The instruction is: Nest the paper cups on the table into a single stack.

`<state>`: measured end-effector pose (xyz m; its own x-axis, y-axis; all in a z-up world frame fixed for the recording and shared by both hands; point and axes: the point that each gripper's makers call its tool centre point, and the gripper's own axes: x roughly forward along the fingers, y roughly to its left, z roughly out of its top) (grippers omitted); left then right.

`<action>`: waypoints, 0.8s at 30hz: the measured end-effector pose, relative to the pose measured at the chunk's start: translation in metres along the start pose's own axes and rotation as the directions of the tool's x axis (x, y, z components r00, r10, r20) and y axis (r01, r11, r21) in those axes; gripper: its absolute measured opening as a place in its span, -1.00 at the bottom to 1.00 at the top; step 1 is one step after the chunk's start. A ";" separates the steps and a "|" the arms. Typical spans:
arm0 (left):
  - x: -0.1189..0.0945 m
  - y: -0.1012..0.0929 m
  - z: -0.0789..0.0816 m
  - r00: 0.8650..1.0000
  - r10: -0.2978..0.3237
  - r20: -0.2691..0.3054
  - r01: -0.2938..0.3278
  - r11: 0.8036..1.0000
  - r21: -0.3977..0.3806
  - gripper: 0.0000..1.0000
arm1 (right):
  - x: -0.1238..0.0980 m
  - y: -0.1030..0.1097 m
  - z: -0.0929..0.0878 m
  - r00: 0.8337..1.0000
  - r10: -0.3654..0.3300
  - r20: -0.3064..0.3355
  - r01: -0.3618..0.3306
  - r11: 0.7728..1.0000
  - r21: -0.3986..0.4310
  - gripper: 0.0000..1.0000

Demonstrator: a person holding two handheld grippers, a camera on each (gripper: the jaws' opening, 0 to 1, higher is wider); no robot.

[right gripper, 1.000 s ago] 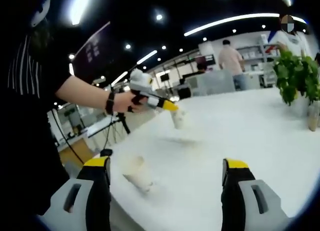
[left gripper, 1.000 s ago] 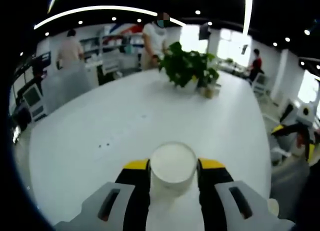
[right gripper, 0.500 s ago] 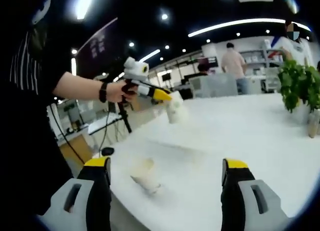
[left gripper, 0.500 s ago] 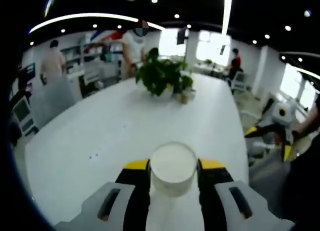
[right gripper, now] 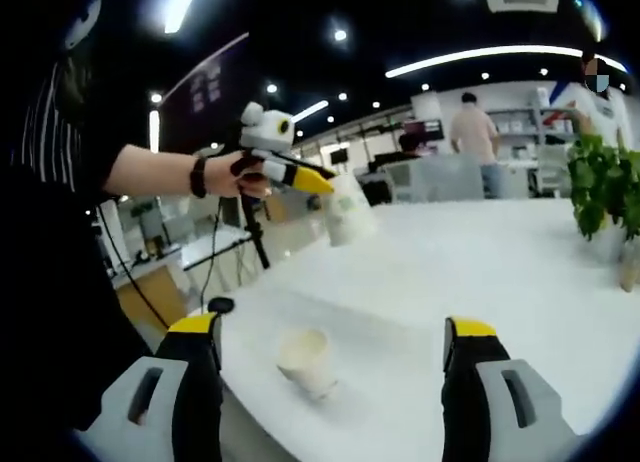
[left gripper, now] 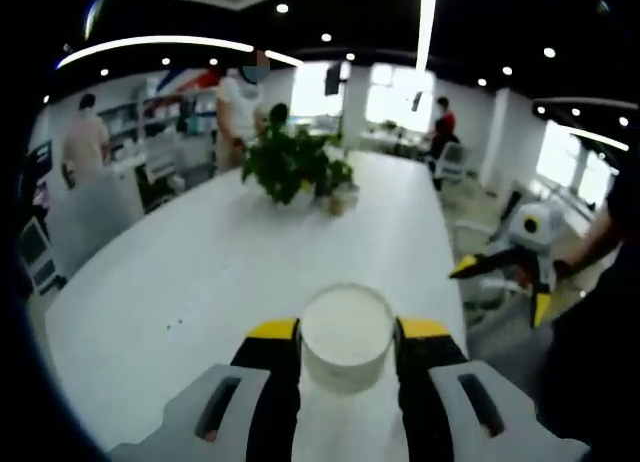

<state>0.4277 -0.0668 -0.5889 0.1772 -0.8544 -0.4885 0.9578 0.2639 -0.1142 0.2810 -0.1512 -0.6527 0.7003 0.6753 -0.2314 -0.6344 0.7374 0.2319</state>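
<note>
Cup (left gripper: 346, 337) clamped in our left gripper (left gripper: 347, 334); right gripper (right gripper: 333, 334) wide open, empty, second cup (right gripper: 305, 361) upright just ahead, nearer it.

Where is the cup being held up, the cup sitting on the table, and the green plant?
held cup (right gripper: 348, 210), right gripper view, on its side wall.
cup on the table (right gripper: 306, 360), right gripper view, on its side just under the rim.
green plant (left gripper: 290, 164), left gripper view, on its leaves.

Left gripper (left gripper: 347, 334): grey jaw bodies with slots, black fingers, yellow tips. Right gripper (right gripper: 334, 330): the same. At the left of the right gripper view, a black striped sleeve (right gripper: 60, 132) and dark wristband (right gripper: 198, 176).
</note>
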 end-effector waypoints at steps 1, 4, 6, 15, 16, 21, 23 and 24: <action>-0.002 -0.001 0.001 1.000 -0.003 0.003 0.003 1.000 0.001 -0.29 | 0.002 0.002 0.002 1.000 0.004 0.002 -0.004 1.000 -0.001 0.78; -0.008 -0.002 0.002 1.000 -0.012 0.014 0.012 1.000 -0.008 -0.29 | 0.008 0.006 0.006 1.000 0.011 0.011 -0.011 1.000 0.001 0.78; -0.012 -0.008 0.005 0.999 -0.021 0.025 0.021 1.000 -0.010 -0.29 | 0.014 0.009 0.009 1.000 0.022 0.014 -0.022 1.000 0.011 0.78; -0.021 -0.028 0.016 0.997 -0.064 0.043 0.063 0.998 0.012 -0.29 | 0.040 0.035 0.023 0.995 0.098 0.036 -0.098 0.995 -0.009 0.69; -0.021 -0.028 0.016 0.997 -0.065 0.042 0.065 0.998 0.015 -0.29 | 0.043 0.037 0.025 0.994 0.106 0.035 -0.106 0.994 -0.010 0.69; -0.024 -0.034 0.016 0.996 -0.080 0.039 0.080 0.997 0.018 -0.29 | 0.051 0.042 0.028 0.991 0.127 0.039 -0.127 0.992 -0.009 0.69; -0.025 -0.037 0.015 0.996 -0.084 0.037 0.084 0.996 0.017 -0.29 | 0.054 0.045 0.029 0.989 0.139 0.042 -0.139 0.990 0.006 0.69; -0.026 -0.041 0.015 0.995 -0.093 0.040 0.093 0.996 0.012 -0.29 | 0.056 0.046 0.030 0.989 0.141 0.045 -0.141 0.990 0.009 0.69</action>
<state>0.3868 -0.0624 -0.5585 0.0962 -0.8926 -0.4405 0.9727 0.1783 -0.1489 0.3006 -0.0802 -0.6265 0.6183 0.7708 -0.1533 -0.7239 0.6345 0.2707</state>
